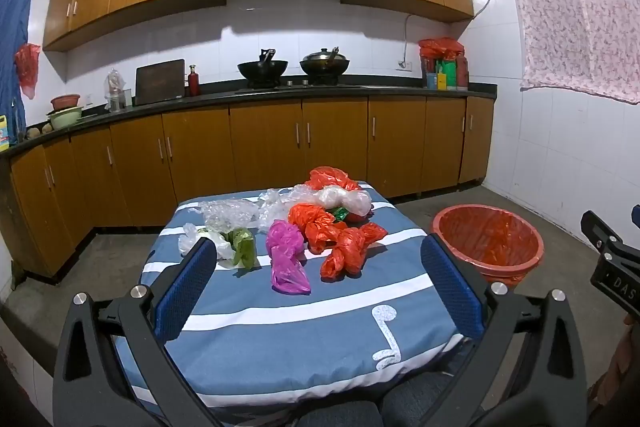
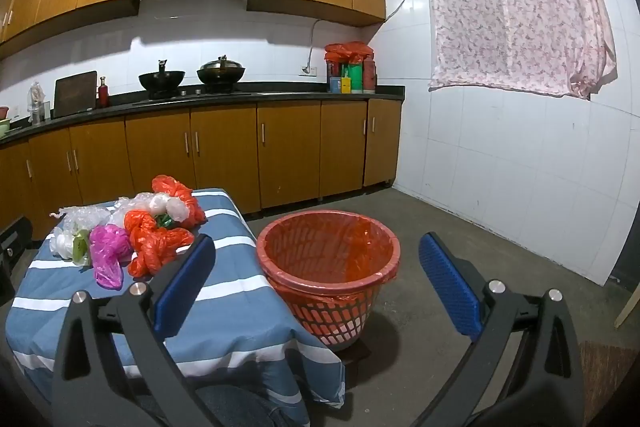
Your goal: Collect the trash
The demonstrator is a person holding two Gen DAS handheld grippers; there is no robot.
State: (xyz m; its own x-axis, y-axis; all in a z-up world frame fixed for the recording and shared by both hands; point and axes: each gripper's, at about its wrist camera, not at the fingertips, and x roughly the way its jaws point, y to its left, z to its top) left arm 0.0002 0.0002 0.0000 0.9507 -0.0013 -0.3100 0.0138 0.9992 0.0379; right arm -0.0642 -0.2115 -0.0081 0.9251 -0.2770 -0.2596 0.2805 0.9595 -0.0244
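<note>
A heap of crumpled plastic bags lies on a small table with a blue and white striped cloth (image 1: 280,339): a pink bag (image 1: 286,259), knotted orange bags (image 1: 344,247), clear and white bags (image 1: 228,215) and a green one (image 1: 244,247). The heap also shows in the right wrist view (image 2: 132,239). A red basket bin (image 2: 328,259) with an orange liner stands on the floor right of the table; it also shows in the left wrist view (image 1: 488,247). My left gripper (image 1: 320,259) is open and empty, short of the heap. My right gripper (image 2: 320,259) is open and empty, facing the bin.
Wooden base cabinets (image 1: 264,143) with a dark counter run along the back wall, with two woks (image 1: 262,69) on the stove. A tiled wall with a pink floral cloth (image 2: 516,7) is at the right. Grey concrete floor (image 2: 500,251) surrounds the table and bin.
</note>
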